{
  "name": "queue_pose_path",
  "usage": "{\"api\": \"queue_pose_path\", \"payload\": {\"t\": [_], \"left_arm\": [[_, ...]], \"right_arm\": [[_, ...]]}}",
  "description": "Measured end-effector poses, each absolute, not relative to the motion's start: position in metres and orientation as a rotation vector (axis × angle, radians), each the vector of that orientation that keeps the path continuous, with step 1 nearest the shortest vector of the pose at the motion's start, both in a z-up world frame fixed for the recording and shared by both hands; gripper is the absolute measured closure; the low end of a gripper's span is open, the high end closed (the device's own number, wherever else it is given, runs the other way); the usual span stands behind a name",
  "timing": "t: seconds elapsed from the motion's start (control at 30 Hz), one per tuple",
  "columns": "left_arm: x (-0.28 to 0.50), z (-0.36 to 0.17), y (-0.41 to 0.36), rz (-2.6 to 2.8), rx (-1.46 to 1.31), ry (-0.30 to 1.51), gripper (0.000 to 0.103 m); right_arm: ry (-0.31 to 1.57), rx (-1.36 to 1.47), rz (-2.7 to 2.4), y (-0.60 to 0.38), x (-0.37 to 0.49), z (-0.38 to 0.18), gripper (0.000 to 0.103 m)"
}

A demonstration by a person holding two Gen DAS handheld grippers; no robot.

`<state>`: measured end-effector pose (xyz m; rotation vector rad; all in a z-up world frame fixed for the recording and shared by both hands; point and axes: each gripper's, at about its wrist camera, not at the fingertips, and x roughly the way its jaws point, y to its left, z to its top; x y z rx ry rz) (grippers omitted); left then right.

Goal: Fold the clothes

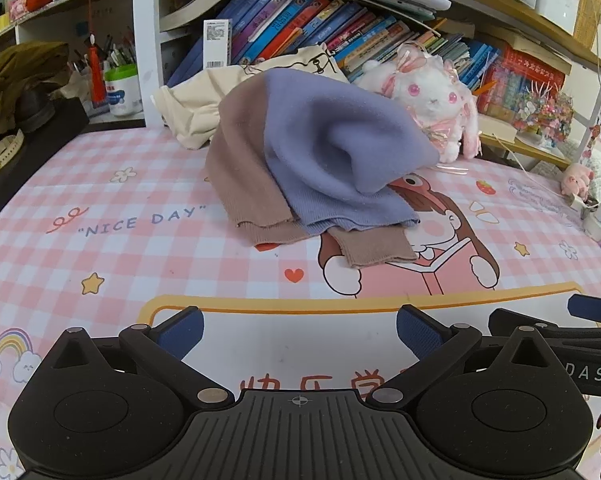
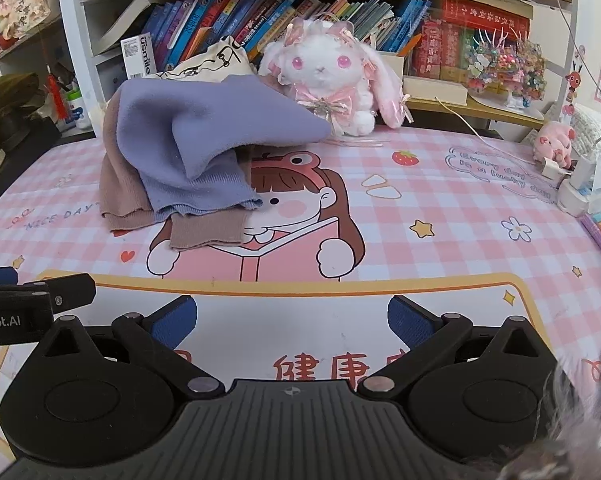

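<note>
Tools spread, nothing pinched.
Your left tool (image 1: pixel 300 334) and right tool (image 2: pixel 292 320) hover over the counter (image 2: pixel 460 216); the purple-brown sweater (image 1: pixel 312 160) lies heaped well ahead.

Each tool, left (image 1: pixel 299 332) and right (image 2: pixel 292 320), is built of matte black plastic, with blue ribbed pads (image 1: pixel 418 334) and silver pivot screws (image 1: pixel 387 395).

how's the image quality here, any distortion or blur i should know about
Left wrist view: strong fisheye bending of the bookshelf, dark vignette corners, the purple and brown sweater sharp under even indoor light. Right wrist view: same curvature, a blurred patch at the lower right corner, mild glare on the desk mat.
</note>
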<state>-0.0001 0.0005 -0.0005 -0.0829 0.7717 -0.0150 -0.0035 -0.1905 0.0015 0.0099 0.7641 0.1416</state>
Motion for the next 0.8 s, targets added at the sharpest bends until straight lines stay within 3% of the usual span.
{"api": "queue_pose_path", "payload": {"t": [0.8], "left_arm": [[0.0003, -0.0045, 0.0036, -0.024, -0.087, 0.783, 0.0]], "right_arm": [[0.793, 0.007, 0.142, -0.1907, -0.0024, -0.0008, 0.0]]}}
